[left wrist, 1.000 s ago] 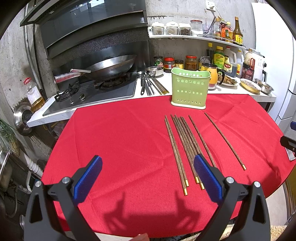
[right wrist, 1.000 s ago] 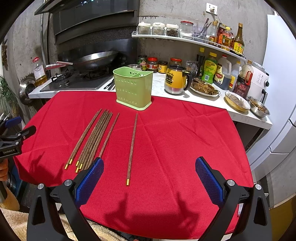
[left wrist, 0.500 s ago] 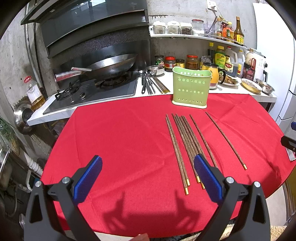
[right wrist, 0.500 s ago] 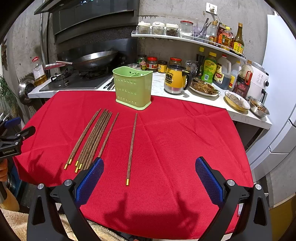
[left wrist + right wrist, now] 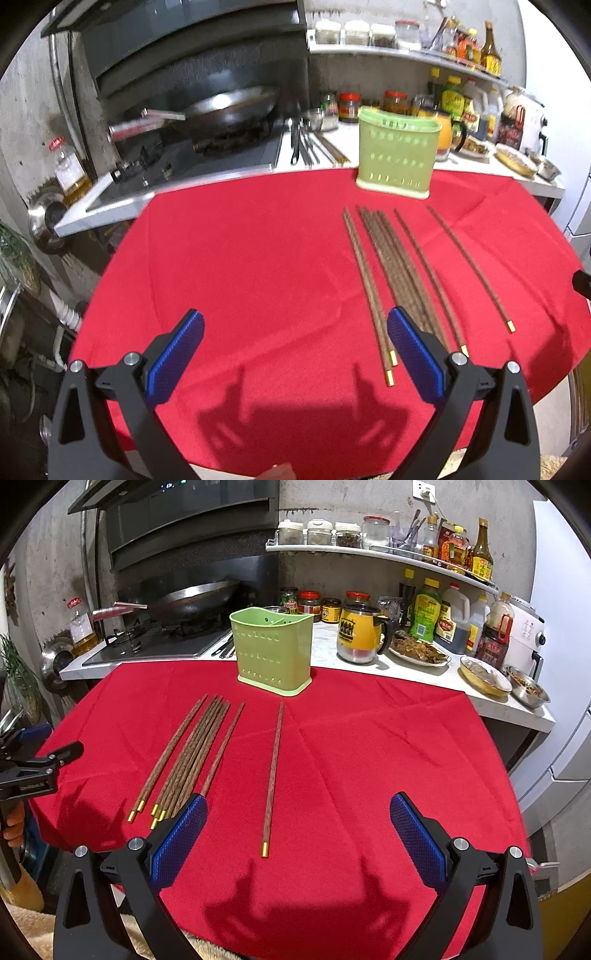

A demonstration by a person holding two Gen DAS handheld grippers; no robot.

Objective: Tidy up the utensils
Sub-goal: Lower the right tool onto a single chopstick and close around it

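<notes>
Several brown wooden chopsticks with gold tips (image 5: 391,266) lie in a loose bundle on the red tablecloth (image 5: 240,258); they also show in the right wrist view (image 5: 192,753). One chopstick (image 5: 272,775) lies apart to the right of the bundle. A green perforated utensil holder (image 5: 397,151) stands upright at the cloth's far edge, also in the right wrist view (image 5: 273,651). My left gripper (image 5: 295,350) is open and empty, left of the bundle's near ends. My right gripper (image 5: 299,834) is open and empty, near the single chopstick's gold tip.
Behind the cloth runs a white counter with a wok (image 5: 229,107) on a gas hob, metal utensils (image 5: 306,144), jars, a yellow mug (image 5: 360,633), sauce bottles and food dishes (image 5: 484,674). A shelf of jars hangs above. The left gripper shows at the right wrist view's left edge (image 5: 33,768).
The left wrist view has shifted slightly forward and is blurred by motion; the chopsticks sit closer to its right finger. The right gripper has barely moved. Nothing was grasped.
</notes>
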